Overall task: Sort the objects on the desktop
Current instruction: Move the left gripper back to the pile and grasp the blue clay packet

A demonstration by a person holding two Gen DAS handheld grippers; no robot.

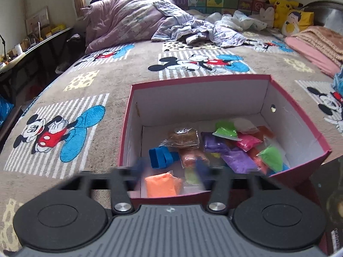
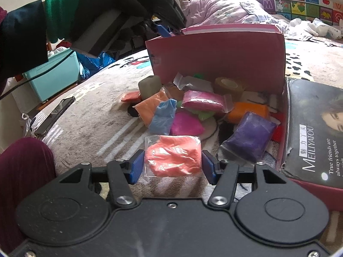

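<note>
A pink cardboard box stands on the bed and holds several coloured clay packets, a brown tape roll and a blue piece. My left gripper hovers over the box's near edge with blurred blue fingers apart; an orange packet lies below between them. In the right wrist view, my right gripper has its pads on both sides of a salmon clay packet on the bedspread. Behind it lies a pile of packets, among them blue, magenta and purple, against the box's outer wall.
The box lid with a printed face lies right of the pile. A phone lies on the bed at left. The gloved hand with the other gripper is above the box. A crumpled quilt and plush toys lie at the bed's far end.
</note>
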